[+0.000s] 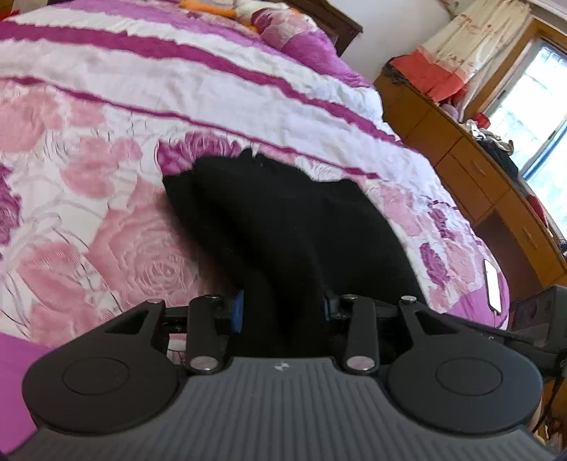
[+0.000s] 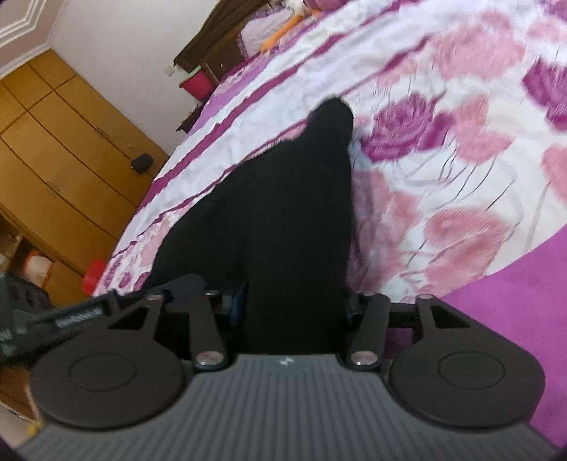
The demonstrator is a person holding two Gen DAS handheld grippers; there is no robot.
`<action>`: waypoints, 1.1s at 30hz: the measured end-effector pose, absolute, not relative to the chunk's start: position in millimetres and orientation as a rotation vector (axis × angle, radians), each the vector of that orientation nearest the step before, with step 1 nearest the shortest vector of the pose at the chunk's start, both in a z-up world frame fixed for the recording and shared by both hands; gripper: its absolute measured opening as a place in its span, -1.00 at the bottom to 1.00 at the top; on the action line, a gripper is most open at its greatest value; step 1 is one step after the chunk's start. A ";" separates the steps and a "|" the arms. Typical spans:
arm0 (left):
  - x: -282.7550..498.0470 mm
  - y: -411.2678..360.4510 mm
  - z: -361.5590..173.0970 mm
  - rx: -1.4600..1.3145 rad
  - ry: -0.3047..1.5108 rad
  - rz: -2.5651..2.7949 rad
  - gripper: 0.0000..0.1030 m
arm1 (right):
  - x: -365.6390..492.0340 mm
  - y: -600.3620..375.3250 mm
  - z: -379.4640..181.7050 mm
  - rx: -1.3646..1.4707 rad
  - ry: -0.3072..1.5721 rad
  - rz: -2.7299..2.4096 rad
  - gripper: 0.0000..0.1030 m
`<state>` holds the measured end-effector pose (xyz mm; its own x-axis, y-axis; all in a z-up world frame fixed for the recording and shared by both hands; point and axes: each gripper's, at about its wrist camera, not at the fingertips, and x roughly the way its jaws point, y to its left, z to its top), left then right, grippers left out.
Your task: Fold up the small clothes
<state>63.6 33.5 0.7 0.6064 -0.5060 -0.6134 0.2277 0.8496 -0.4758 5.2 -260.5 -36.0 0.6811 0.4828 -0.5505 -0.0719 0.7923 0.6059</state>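
A black garment (image 1: 283, 220) hangs from my left gripper (image 1: 283, 308) over the pink-and-purple floral bedspread (image 1: 106, 142). The cloth fills the gap between the left jaws and hides the fingertips; the gripper is shut on it. In the right wrist view the same black garment (image 2: 283, 198) runs from my right gripper (image 2: 294, 308) out to a pointed end over the bedspread (image 2: 460, 159). The right gripper is shut on the cloth too, its fingertips hidden. Both grippers hold the garment lifted, side by side. The right gripper's body (image 1: 535, 319) shows at the left view's right edge.
A wooden chest of drawers (image 1: 478, 170) with clutter stands beside the bed under a window. A phone-like object (image 1: 492, 283) lies at the bed's edge. A wooden wardrobe (image 2: 60, 149) and a dark headboard (image 2: 216, 46) stand on the other side. Pillows (image 1: 283, 25) lie at the bed's head.
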 end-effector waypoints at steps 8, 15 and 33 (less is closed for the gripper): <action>69.3 50.7 25.6 -0.336 0.777 -0.408 -0.17 | -3.1 -278.3 -18.6 0.519 0.619 0.259 0.08; 97.4 40.9 29.9 -0.334 0.731 -0.390 0.17 | 18.0 -275.4 -23.9 0.478 0.610 0.249 0.08; 146.4 22.8 -30.4 -0.242 0.726 -0.107 -0.67 | 34.5 -233.7 -48.9 0.449 0.647 0.273 0.28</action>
